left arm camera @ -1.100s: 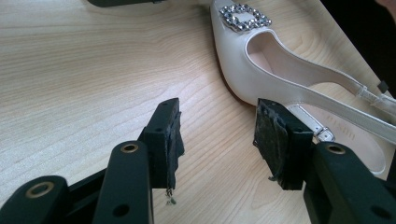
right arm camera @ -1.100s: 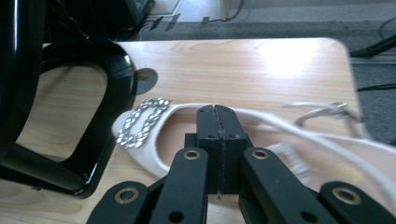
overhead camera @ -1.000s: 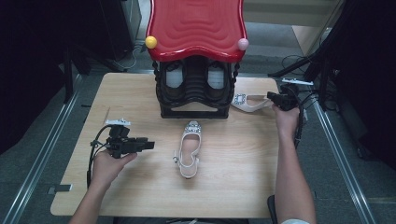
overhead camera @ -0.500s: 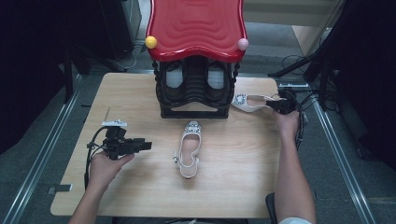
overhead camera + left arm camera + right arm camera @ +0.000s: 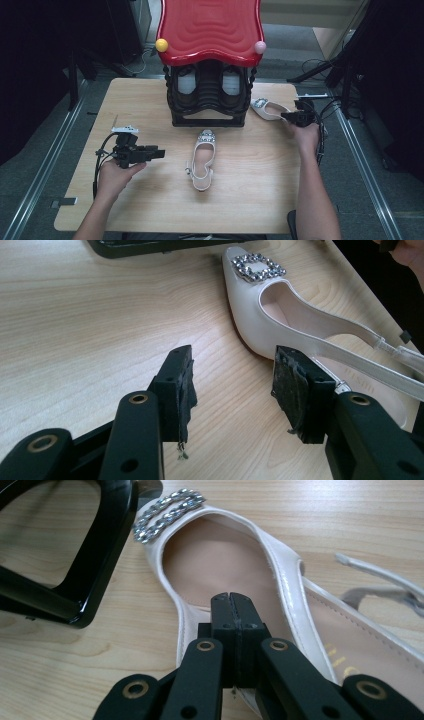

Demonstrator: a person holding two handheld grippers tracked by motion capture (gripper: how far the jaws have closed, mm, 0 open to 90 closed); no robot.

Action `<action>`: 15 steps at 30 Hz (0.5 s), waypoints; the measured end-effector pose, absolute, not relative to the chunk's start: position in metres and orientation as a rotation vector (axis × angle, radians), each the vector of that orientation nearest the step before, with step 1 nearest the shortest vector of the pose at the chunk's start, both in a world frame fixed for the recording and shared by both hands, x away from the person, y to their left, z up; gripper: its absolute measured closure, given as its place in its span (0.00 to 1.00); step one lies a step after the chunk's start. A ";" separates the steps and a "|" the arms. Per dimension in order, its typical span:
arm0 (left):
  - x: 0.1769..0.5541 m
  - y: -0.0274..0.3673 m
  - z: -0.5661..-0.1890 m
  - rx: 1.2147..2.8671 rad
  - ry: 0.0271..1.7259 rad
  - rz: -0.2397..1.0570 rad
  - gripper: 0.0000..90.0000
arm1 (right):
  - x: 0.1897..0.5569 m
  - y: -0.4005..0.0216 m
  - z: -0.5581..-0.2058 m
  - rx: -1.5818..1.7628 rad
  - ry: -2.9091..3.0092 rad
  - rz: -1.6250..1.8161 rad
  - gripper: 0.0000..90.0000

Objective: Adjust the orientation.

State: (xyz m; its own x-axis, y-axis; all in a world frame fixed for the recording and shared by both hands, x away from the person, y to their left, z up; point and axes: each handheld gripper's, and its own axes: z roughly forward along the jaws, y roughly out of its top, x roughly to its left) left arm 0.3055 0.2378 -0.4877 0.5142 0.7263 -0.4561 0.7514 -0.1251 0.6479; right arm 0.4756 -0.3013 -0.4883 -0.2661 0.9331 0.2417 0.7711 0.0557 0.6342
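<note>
Risk of slipping: the right tool [image 5: 233, 611] has its jaws pressed together on the thin side edge of the far shoe [image 5: 240, 565]; I judge that such a small pinch on smooth leather may slide off if the shoe is lifted or dragged fast.
Risk of collision: the toe of this shoe lies just beside the foot of the black rack [image 5: 208, 98], so a push forward could knock it against the frame.
Risk for the strap: the loose heel strap [image 5: 380, 577] lies behind the tool and could catch on the jaws.
Left tool [image 5: 234, 385]: the jaws are spread and hold nothing; they hover low over the table [image 5: 145, 200], just beside the near shoe [image 5: 280, 315], not touching it.
Look of the shoes: a pale cream slingback pair, pointed toe, a sparkling square buckle [image 5: 254, 266] on the front, a thin strap at the heel.
Place of far shoe: on the table, right of the rack, by the right hand [image 5: 306, 135].
Place of near shoe: in the middle of the table [image 5: 202, 159], toe towards the rack.
</note>
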 end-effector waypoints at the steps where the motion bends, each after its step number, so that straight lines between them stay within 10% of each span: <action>1: 0.307 0.237 -0.488 1.865 1.219 -0.033 0.57 | 0.473 -0.300 -0.488 1.745 2.097 1.015 1.00; 15: 0.319 0.223 -0.486 1.892 1.171 -0.048 0.56 | 0.455 -0.309 -0.479 1.719 2.080 1.077 1.00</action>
State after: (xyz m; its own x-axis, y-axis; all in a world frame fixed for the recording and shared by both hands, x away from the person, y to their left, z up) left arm 0.3189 0.2234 -0.4858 0.5538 0.7026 -0.4469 0.7369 -0.1636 0.6560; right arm 0.4553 -0.3088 -0.4791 -0.2818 0.9221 0.2651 0.7490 0.0387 0.6614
